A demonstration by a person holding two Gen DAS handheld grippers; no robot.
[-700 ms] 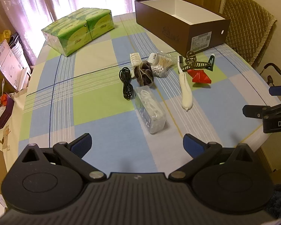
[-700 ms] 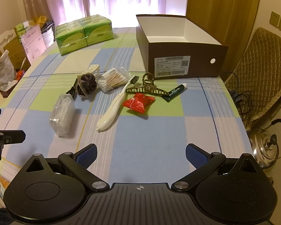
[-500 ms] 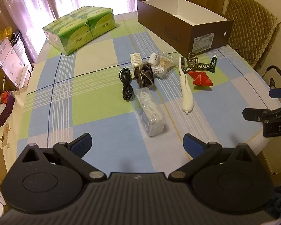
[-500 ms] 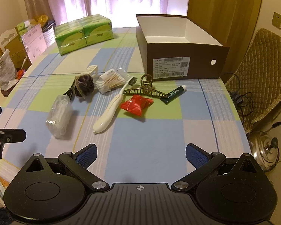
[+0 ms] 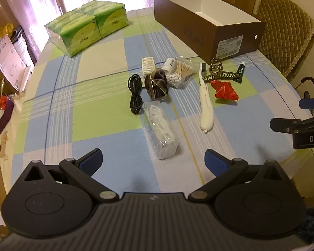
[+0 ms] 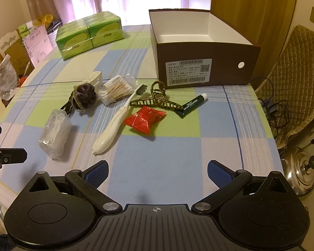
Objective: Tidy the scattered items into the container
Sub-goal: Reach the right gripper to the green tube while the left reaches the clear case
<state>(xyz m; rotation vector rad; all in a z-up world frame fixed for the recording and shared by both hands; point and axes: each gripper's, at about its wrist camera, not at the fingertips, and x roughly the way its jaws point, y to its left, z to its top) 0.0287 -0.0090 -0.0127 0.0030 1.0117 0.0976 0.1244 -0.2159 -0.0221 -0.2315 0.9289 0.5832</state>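
Two hand-held grippers hover over a checked table [image 6: 178,150] strewn with toiletries, none yet in the open brown shoebox [image 6: 205,69] at the far side. The left gripper [image 5: 153,160] has its fingers spread wide with nothing between them; dead ahead of it, just beyond the fingertips, lies a clear packet of white floss picks [image 5: 160,129], its long axis running almost straight away from the gripper, so the fingers already straddle its width. The right gripper [image 6: 158,171] is likewise spread and empty above bare cloth. Ahead and to its left lies the white toothbrush [image 6: 115,123], slanting from near-left to far-right, bristles pointing toward the box; a red sachet [image 6: 145,119] sits just to the brush's right, closer to the gripper's centre line, with a hair claw [image 6: 157,100] and a dark green tube [image 6: 191,105] beyond. The packet looks the left hand's natural first pick; the sachet or brush falls to the right, which also sits nearer the box.
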